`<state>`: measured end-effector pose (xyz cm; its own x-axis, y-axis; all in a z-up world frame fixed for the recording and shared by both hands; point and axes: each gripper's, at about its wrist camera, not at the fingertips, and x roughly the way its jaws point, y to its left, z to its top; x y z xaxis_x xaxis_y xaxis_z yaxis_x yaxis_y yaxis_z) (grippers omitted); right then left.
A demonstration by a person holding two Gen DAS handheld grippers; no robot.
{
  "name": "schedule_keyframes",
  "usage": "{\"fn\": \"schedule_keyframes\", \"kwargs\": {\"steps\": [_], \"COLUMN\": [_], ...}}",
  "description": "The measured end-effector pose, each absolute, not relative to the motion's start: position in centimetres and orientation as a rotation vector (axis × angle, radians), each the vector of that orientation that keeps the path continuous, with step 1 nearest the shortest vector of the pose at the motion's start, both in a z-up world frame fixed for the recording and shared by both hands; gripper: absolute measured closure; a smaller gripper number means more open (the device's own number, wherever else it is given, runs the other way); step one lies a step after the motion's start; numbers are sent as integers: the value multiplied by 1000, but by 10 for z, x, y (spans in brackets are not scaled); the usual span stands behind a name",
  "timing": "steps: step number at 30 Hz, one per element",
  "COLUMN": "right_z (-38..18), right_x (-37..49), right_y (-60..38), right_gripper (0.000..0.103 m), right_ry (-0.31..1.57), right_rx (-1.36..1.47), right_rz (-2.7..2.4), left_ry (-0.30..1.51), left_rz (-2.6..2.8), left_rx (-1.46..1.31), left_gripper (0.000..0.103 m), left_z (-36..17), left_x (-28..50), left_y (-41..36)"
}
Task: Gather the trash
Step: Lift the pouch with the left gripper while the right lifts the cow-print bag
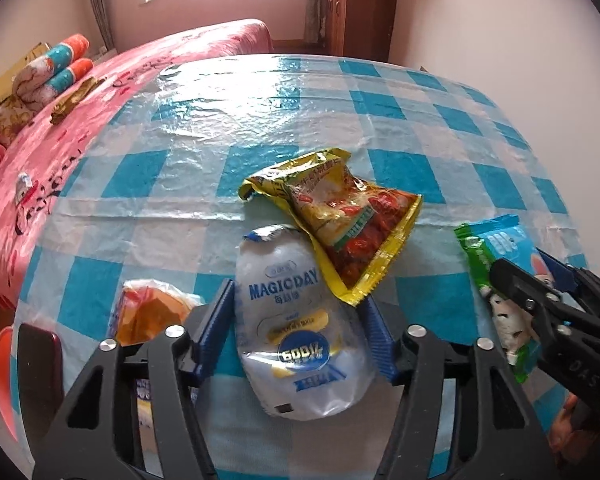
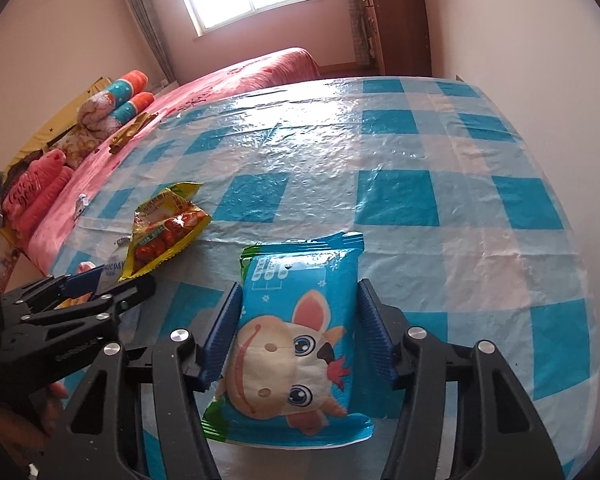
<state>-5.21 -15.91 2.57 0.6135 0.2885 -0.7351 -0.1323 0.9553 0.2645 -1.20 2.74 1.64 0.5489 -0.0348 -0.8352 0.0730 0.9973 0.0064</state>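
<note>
A white MAGICDAY wrapper [image 1: 298, 332] lies on the checked table between the blue pads of my left gripper [image 1: 298, 306]; the jaws stand wide on either side of it, pads near its edges. A yellow and red snack bag [image 1: 340, 220] overlaps its far end. My right gripper [image 2: 298, 312] straddles a blue cartoon-cow packet [image 2: 296, 344], pads close to or touching both sides, jaws wide. That packet [image 1: 504, 280] and the right gripper [image 1: 540, 300] show in the left wrist view at the right. The left gripper [image 2: 80, 292] shows in the right wrist view at the left.
An orange clear-wrapped item [image 1: 152, 312] lies left of my left gripper. A dark red object [image 1: 40, 368] and a red rim [image 1: 2, 376] sit at the table's left edge. A pink bed [image 1: 60, 152] with pillows stands left; a wooden cabinet [image 1: 356, 4] stands behind.
</note>
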Motion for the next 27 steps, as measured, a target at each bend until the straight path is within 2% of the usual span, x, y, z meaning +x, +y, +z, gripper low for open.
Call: {"fn": "schedule_keyframes", "kwargs": {"steps": [4,10,14,27], "right_z": [25,24,25,23], "right_x": [-51,-48,-46,-47], "right_y": [-159,-162,-158,-139], "right_gripper": [43,30,27,26], "right_ry": [878,875,879,901], "right_rx": [205,234,206,54], "right_rz": [257,316,316,272], "left_ry": [1007,1015,997,926], "left_rz": [-74,-104,-128,-262], "left_rx": [38,10,2,-43], "left_gripper": [43,43,43,43], "left_z": [17,27,40,59], "left_x": [-18,-32,-41,-65], "left_y": [31,38,44,67]}}
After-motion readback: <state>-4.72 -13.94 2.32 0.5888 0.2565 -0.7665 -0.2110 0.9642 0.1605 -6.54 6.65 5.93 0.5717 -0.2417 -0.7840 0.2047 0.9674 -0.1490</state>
